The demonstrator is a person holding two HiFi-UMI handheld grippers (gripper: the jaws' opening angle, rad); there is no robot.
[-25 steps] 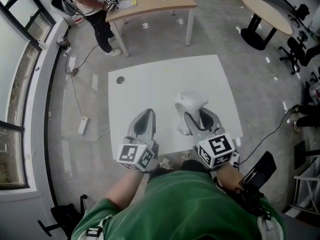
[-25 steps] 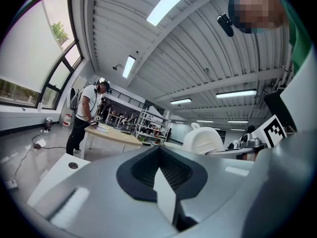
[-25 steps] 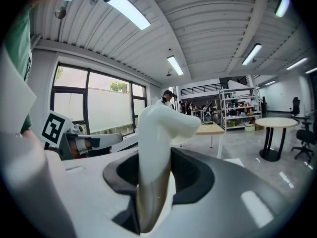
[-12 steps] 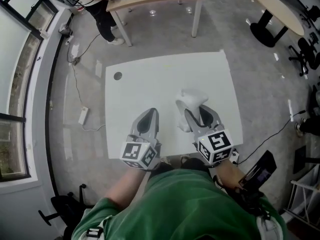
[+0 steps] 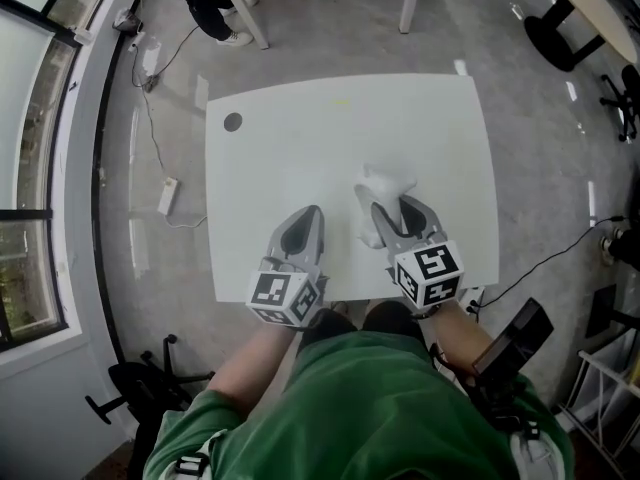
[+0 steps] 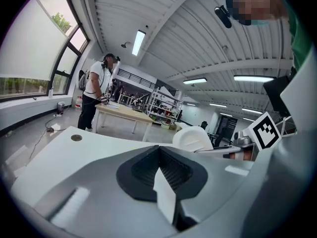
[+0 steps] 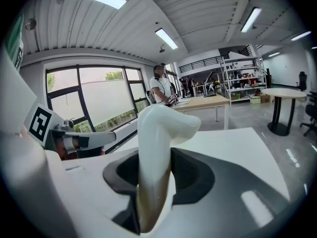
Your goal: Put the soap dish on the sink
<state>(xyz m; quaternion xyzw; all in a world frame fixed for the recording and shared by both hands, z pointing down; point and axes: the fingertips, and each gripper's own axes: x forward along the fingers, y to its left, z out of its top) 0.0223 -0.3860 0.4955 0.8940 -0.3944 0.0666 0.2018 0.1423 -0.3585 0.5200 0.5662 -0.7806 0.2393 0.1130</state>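
Right gripper (image 7: pixel 159 157) jaws clamped on the soap dish (image 7: pixel 157 125), grip unchanged. Left gripper (image 6: pixel 158 150) jaws closed, empty. Both have sunk toward the white tabletop (image 5: pixel 300 138) over the last second. No sink visible, so likely still carrying.

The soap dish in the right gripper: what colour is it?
The soap dish is white, brownish low down; best seen in the right gripper view.
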